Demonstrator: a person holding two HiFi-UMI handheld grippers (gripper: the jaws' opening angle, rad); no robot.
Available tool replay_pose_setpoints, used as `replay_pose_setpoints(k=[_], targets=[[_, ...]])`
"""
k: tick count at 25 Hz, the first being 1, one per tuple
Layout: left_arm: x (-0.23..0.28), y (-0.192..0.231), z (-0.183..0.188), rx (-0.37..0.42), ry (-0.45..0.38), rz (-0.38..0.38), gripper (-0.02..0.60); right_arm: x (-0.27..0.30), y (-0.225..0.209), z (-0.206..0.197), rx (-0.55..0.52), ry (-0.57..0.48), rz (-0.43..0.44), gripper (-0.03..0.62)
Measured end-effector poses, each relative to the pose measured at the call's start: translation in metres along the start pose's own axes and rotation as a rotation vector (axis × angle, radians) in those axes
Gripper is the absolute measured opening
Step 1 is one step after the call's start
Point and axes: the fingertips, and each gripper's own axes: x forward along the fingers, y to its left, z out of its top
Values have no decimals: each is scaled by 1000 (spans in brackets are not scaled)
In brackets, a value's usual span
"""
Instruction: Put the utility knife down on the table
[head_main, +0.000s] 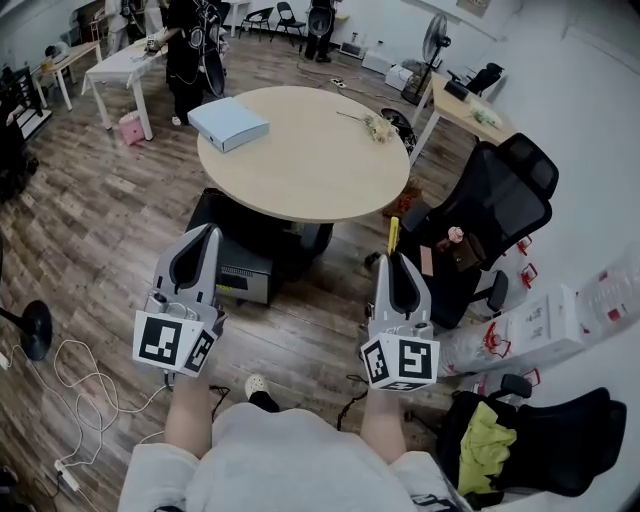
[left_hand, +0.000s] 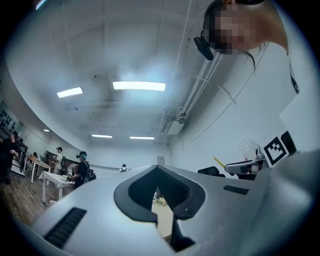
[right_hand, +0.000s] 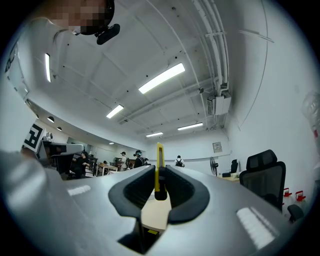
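Right hand-held gripper (head_main: 393, 258): clenched on the yellow utility knife (head_main: 393, 235). In the right gripper view the knife (right_hand: 159, 170) stands upright between the jaw pads, its dark lower end pinched and its yellow body sticking up past the jaw tips. The knife is in the air, short of the near edge of the round tabletop (head_main: 310, 170) and not touching it.

Left hand-held gripper (head_main: 210, 232): jaws together at the tips, nothing between them; only a thin slit shows below the tips in the left gripper view (left_hand: 159, 172).

On the tabletop: a flat light-blue box (head_main: 228, 124) at the far left and a small pale bundle (head_main: 376, 126) at the far right, well apart. A black office chair (head_main: 500, 200) stands to the right of the table on the wood floor (head_main: 90, 230).
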Motion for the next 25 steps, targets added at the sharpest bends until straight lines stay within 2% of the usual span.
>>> replay_pose_setpoints(k=[12,25], targets=[[41,67,-12,-11,-24,-23,8,69,26,-12,-5,-28,-20,72],[65,110,-39,-40,1,-21,8,110,40,-35,-9,-4,-30,72]])
